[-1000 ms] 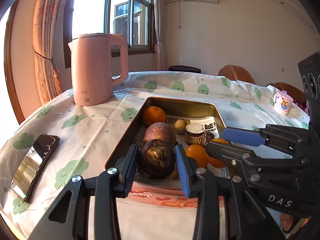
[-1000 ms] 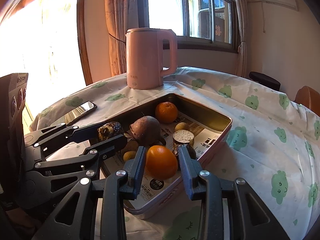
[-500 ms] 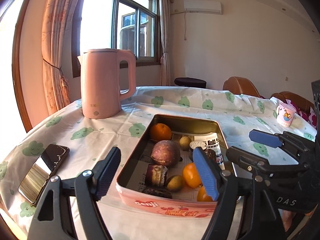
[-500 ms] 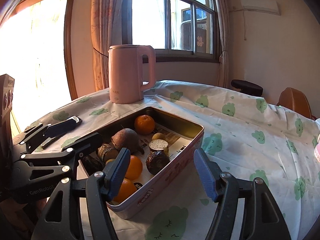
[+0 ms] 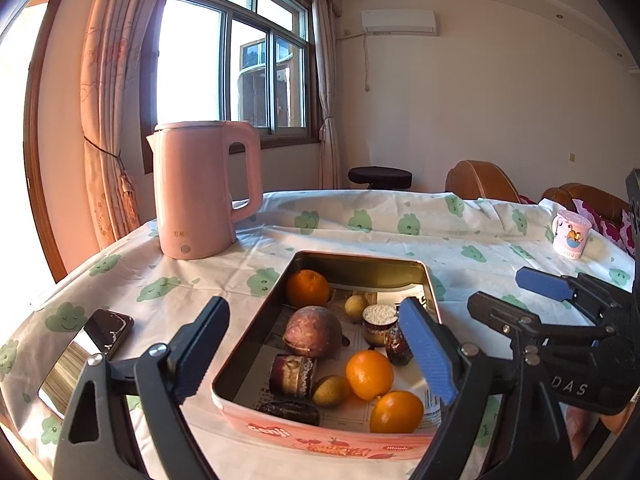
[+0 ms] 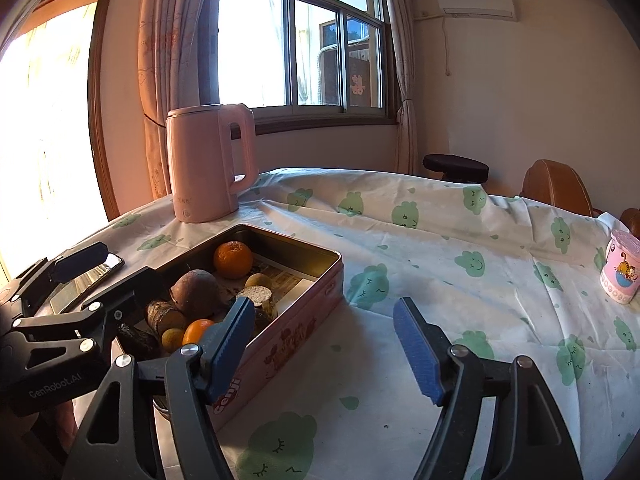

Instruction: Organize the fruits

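A: The left gripper (image 5: pixel 316 350) reads "DAS"?

B: No, that's printed on the right gripper's (image 6: pixel 326 346) body, seen from the left camera; the left one's body reads "GenRobot.AI". Both pairs of jaws have just been opening and now stand wide apart, with nothing between them.

A: And a second ago?

B: The left was clamped on a dark brown fruit (image 5: pixel 294 374), the right on an orange (image 5: pixel 369 374). Both now lie inside the tin (image 5: pixel 320 432), which reads "Genji" on its near wall.

A: Anything unclear?

B: The newspaper lining (image 5: pixel 400 294) is too small to read. The kettle's (image 5: pixel 200 188) small logo, behind the tin, is illegible. The phone (image 5: pixel 82 356) left of the tin is partly hidden.
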`<action>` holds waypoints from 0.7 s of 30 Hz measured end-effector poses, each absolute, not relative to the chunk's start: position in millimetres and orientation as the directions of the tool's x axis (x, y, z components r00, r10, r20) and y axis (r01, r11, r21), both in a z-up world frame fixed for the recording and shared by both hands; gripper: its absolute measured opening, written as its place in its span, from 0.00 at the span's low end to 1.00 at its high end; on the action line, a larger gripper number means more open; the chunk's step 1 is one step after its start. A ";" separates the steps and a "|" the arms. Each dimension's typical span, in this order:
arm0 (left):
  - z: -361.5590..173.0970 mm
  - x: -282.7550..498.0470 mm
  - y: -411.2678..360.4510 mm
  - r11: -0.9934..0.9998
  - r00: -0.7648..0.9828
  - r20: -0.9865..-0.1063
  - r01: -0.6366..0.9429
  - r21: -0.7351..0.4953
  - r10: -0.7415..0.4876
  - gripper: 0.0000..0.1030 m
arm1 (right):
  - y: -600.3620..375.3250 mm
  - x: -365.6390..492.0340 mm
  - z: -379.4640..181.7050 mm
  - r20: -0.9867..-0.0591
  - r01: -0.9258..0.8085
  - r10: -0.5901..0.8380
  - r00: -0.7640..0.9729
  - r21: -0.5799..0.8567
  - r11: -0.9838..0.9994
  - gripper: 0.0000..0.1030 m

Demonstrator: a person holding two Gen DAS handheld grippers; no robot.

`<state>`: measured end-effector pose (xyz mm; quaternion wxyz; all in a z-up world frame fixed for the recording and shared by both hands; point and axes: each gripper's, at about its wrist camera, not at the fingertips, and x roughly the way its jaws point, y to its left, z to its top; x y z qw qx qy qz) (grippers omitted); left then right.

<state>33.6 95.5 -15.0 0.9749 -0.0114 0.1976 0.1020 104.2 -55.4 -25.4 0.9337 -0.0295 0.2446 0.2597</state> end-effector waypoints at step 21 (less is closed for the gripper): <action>-17.1 38.8 95.3 0.974 0.900 -0.379 -0.226 0.015 0.215 0.98 | -64.3 103.3 -23.9 -0.458 -0.456 0.447 0.768 0.098 0.885 0.82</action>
